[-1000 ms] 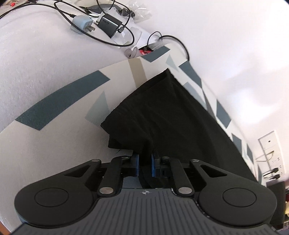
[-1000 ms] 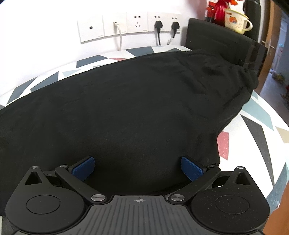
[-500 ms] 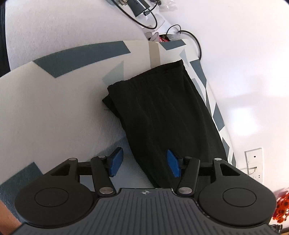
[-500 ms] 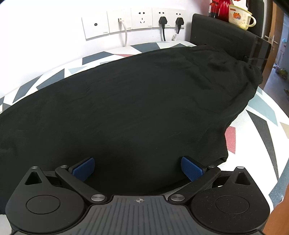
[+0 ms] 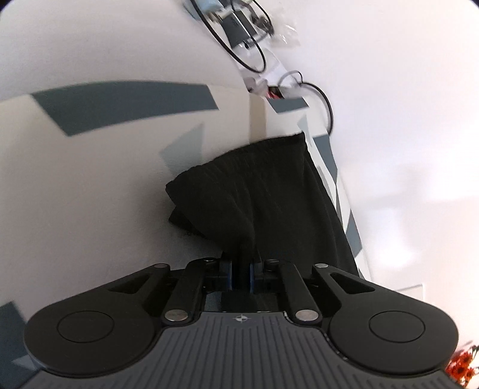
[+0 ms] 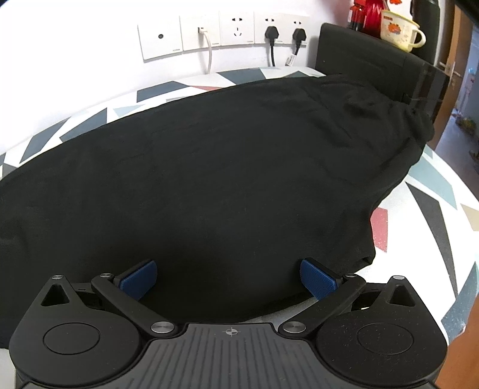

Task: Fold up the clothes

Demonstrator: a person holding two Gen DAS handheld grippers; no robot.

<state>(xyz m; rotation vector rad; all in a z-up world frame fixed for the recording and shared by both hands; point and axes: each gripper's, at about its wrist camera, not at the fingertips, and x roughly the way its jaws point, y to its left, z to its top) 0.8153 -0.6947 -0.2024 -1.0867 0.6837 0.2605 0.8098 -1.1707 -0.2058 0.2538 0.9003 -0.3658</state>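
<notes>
A black garment (image 6: 227, 179) lies spread across the patterned tabletop (image 6: 443, 209). In the left wrist view its narrow end (image 5: 257, 191) runs away from me, with one corner folded under. My left gripper (image 5: 240, 276) is shut on a bunched edge of this cloth, which is pulled up between the blue pads. My right gripper (image 6: 229, 278) is open, its blue pads (image 6: 140, 278) spread wide just over the garment's near edge, with nothing between them.
A white foam sheet (image 5: 89, 45) with chargers and cables (image 5: 239, 27) lies past the table's far end. Wall sockets with plugs (image 6: 239, 33), a black box (image 6: 374, 65) and a mug (image 6: 401, 27) stand behind the garment. The table edge drops at the right (image 6: 467, 293).
My left gripper let go of the cloth, opened over the garment's edge, and has shut on it again, lifting a bunch. The right gripper stayed open and drew back slightly.
</notes>
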